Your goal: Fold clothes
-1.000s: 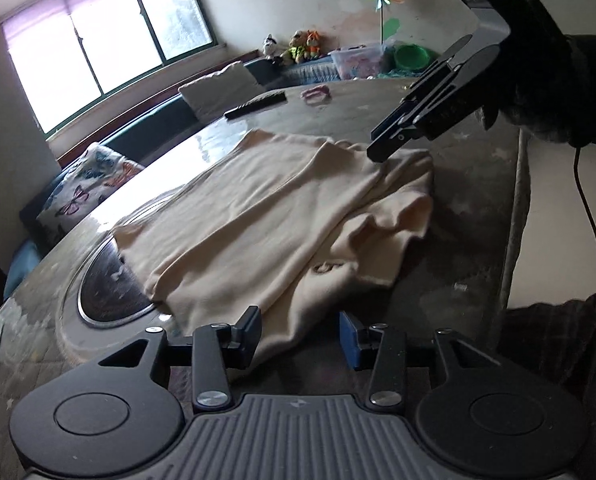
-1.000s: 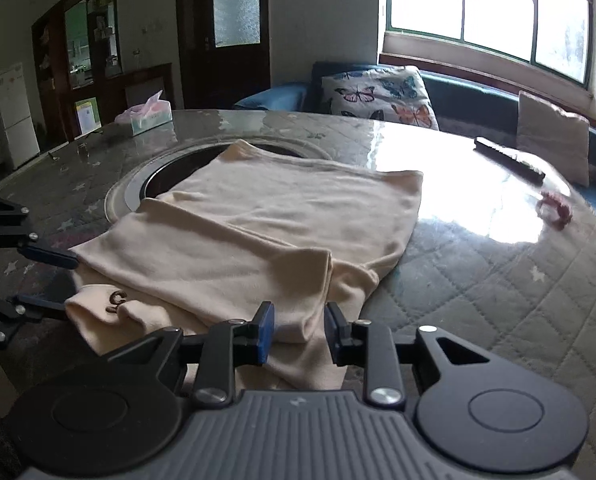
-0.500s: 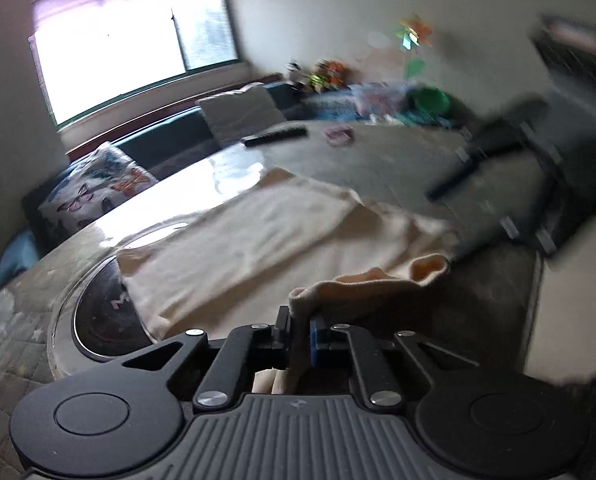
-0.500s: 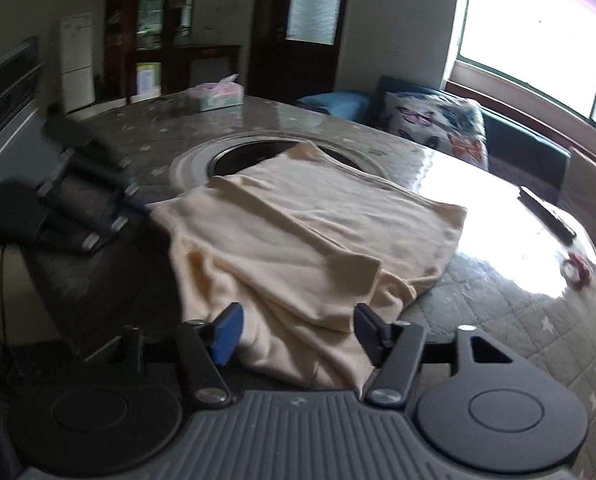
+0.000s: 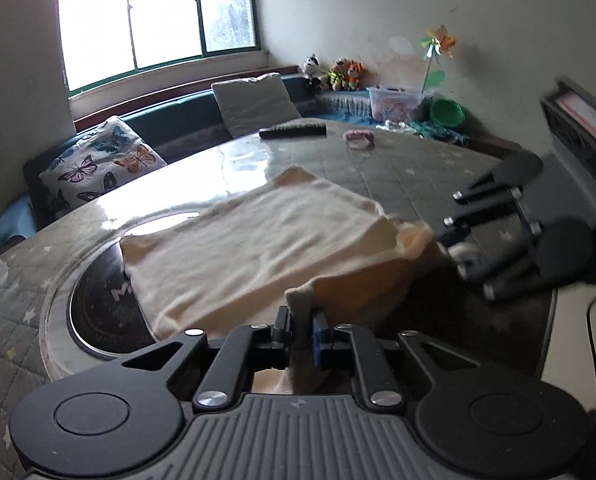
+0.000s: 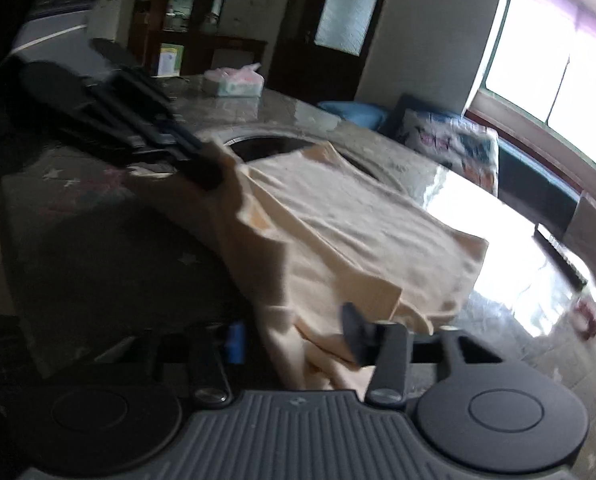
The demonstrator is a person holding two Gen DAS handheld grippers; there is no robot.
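Note:
A cream garment [image 5: 254, 248] lies partly folded on the round table [image 5: 398, 172]; it also shows in the right wrist view [image 6: 358, 236]. My left gripper [image 5: 300, 330] is shut on the garment's near edge and holds it lifted off the table. My right gripper [image 6: 294, 336] is open, its fingers standing either side of the garment's near corner; cloth lies between them. In the left wrist view the right gripper [image 5: 444, 240] is blurred at the cloth's right corner. In the right wrist view the left gripper [image 6: 202, 164] holds a raised corner.
A dark round inset [image 5: 98, 300] sits in the table under the garment's left part. A remote [image 5: 292, 132] and a pink hair tie [image 5: 360, 140] lie at the far side. A tissue box [image 6: 234, 82] stands on the table. A cushioned bench [image 5: 106, 160] runs below the window.
My left gripper has shut on the garment's near edge and lifted it. My right gripper has opened wide and dropped around the near corner. The raised edge has moved over the garment.

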